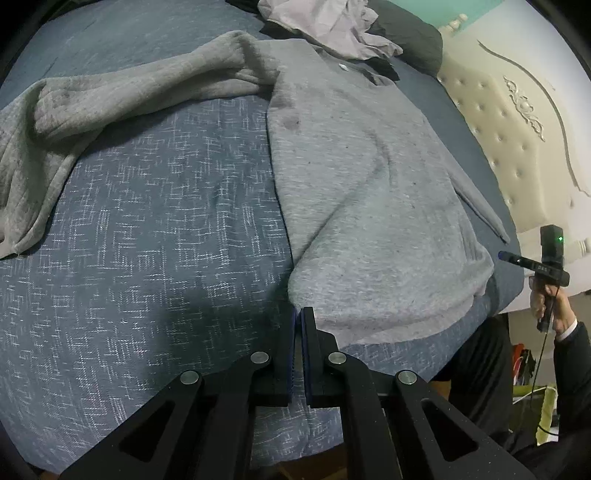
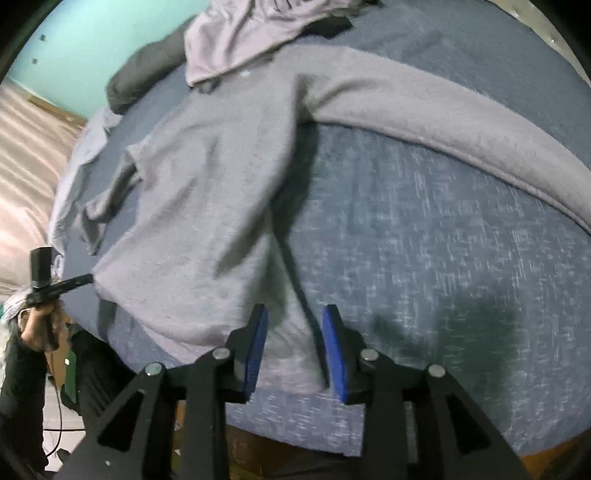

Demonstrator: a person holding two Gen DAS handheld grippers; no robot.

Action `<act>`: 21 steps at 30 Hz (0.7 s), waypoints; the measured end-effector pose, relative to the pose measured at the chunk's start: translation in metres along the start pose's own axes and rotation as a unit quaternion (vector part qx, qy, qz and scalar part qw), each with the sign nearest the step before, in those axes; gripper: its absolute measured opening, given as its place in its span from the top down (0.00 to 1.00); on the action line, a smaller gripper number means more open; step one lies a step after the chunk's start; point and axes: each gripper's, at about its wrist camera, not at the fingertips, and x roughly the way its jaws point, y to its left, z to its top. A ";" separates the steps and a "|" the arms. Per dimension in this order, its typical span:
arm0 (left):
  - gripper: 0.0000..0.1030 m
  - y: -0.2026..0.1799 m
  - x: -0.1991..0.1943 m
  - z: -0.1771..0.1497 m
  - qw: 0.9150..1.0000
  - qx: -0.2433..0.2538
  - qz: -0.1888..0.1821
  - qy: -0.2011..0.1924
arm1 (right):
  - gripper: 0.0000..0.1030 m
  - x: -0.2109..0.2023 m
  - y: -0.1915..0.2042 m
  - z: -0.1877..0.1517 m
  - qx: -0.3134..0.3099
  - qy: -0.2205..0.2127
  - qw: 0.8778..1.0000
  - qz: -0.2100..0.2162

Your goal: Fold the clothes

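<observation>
Here left gripper (image 1: 298, 314) pinches sweater (image 1: 362, 192) hem; right gripper (image 2: 295, 317) parted, empty.

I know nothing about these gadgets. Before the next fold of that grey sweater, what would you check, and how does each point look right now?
1. Left hand-held gripper shut on the sweater hem corner: ok.
2. Right hand-held gripper gripping the hem: not ok, jaws apart, cloth loose between them.
3. Sweater body flat on the bed cover: ok.
4. Long sleeve folded in: not ok, stretched out sideways.
5. Pink garment clear of the collar: not ok, overlapping.
</observation>
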 end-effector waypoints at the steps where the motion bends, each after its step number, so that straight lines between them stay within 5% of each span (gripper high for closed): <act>1: 0.97 0.000 0.000 0.000 1.000 0.000 -0.003 -0.001 | 0.70 0.006 0.001 -0.001 -0.001 0.009 1.000 0.000; 4: 0.96 -0.002 0.001 0.000 1.000 0.002 -0.013 -0.001 | 0.69 0.031 0.006 -0.006 -0.008 0.040 0.999 0.005; 8: 0.94 -0.011 0.004 -0.003 1.000 0.024 -0.014 0.007 | 0.54 0.059 0.015 -0.013 -0.023 0.070 0.997 0.000; 13: 0.75 -0.003 0.007 -0.005 0.999 0.008 -0.029 0.009 | 0.55 0.074 0.019 -0.018 -0.026 0.084 0.996 0.007; 18: 0.74 0.002 0.014 -0.007 0.999 -0.003 -0.039 0.011 | 0.91 0.073 0.025 -0.018 -0.045 0.080 0.996 0.009; 21: 0.74 0.002 0.021 -0.007 0.999 -0.002 -0.032 0.014 | 0.96 0.062 0.025 -0.016 -0.049 0.066 0.997 0.010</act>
